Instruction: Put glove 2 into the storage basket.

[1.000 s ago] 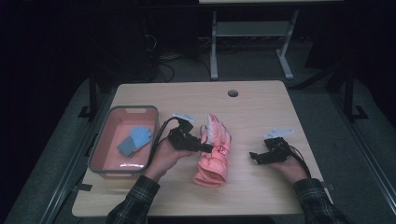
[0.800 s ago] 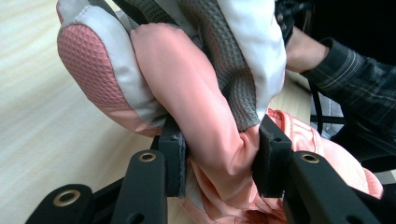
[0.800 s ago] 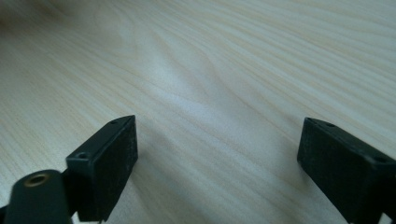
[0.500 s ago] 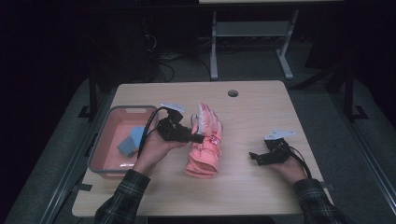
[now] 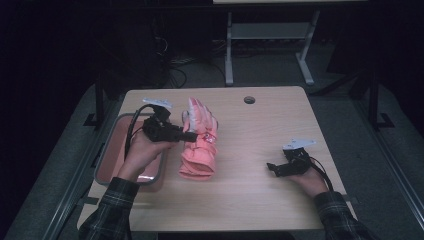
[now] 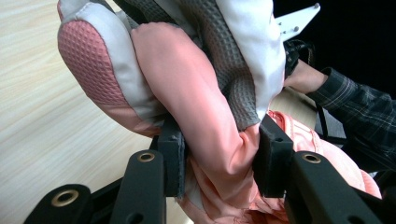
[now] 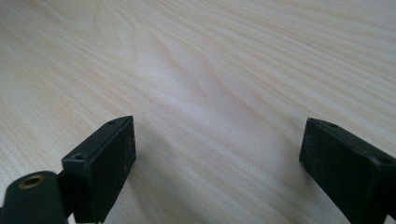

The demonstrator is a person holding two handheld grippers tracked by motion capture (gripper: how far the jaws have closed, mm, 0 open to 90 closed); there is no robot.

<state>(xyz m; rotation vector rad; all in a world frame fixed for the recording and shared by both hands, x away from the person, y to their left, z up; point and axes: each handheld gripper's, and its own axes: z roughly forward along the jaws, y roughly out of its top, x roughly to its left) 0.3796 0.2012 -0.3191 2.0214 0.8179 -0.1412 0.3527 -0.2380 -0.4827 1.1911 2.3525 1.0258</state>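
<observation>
Left gripper [image 5: 192, 136], jaws clenched on the pink glove [image 5: 199, 142], has dragged it toward the tray [image 5: 107, 150]—likely dropping it in; right gripper [image 5: 272, 169] idle, jaws released.

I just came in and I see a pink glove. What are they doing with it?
A person holds a gripper in each hand at a table. The left gripper is shut on the pink glove and lifts its finger end, while the cuff end rests on the table beside a pink bin. The right gripper is open with nothing between its jaws, low over the wood.
</observation>
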